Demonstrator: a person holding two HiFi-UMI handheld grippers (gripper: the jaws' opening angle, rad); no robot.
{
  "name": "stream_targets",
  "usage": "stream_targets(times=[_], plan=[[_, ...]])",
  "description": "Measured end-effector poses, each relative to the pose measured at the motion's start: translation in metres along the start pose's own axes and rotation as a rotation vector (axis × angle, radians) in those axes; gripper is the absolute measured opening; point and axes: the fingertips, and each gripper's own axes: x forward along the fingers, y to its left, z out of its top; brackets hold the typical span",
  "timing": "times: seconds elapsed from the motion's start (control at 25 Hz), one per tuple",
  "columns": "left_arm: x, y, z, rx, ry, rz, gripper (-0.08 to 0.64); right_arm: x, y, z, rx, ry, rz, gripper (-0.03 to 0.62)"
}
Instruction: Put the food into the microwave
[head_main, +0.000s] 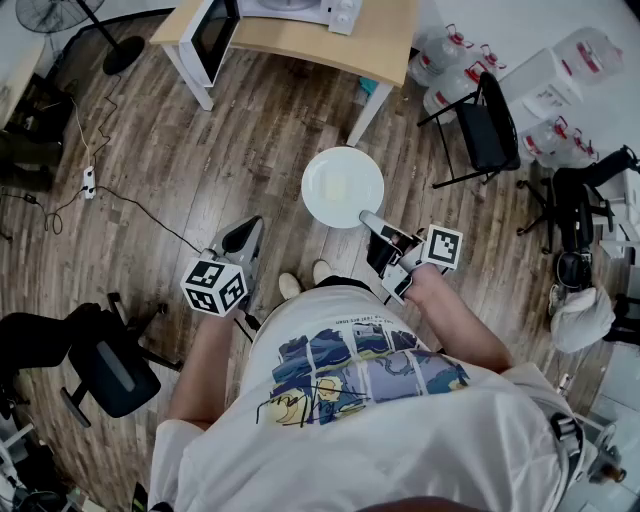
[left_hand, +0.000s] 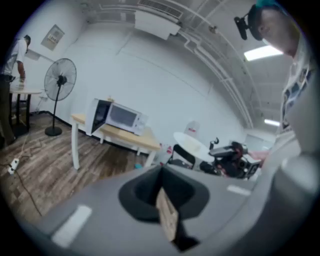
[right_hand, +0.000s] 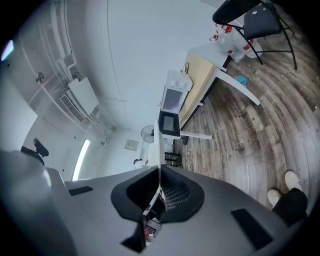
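A round white plate (head_main: 342, 187) hangs level above the wooden floor, with a faint pale patch at its middle that I cannot make out. My right gripper (head_main: 372, 222) is shut on its near rim. In the right gripper view the plate (right_hand: 158, 150) shows edge-on as a thin white line pinched between the jaws. The white microwave (head_main: 300, 8) stands on a tan table (head_main: 380, 45) ahead, its door (head_main: 215, 35) swung open. From the right gripper view the microwave (right_hand: 173, 100) lies straight ahead. My left gripper (head_main: 254, 228) is shut and empty, low at the person's left.
A black folding chair (head_main: 490, 125) and several water jugs (head_main: 560, 70) stand to the right of the table. A black office chair (head_main: 110, 365) sits at the near left. A power strip (head_main: 88, 182) with cables lies on the floor at left. A standing fan (left_hand: 60, 80) is beyond the table.
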Motion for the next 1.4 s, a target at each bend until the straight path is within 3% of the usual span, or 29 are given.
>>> stream_targets(times=[0.48,0.8,1.0,1.4], plan=[[0.028,-0.04,0.016,0.035,0.036,0.02,0.006,-0.005,-0.005,0.038,0.006,0.039,0.026,0.015],[0.054,-0.04,0.034,0.035,0.002,0.023,0.006,0.018,-0.026,0.062,0.012,0.07,0.02,0.015],[0.066,-0.009,0.053,0.069,0.01,-0.014,0.006,0.057,-0.035,0.082,0.013,0.062,-0.007,0.015],[0.086,0.104,0.131,0.126,0.016,-0.114,0.006,0.176,-0.023,0.132,0.038,-0.062,-0.05,0.015]])
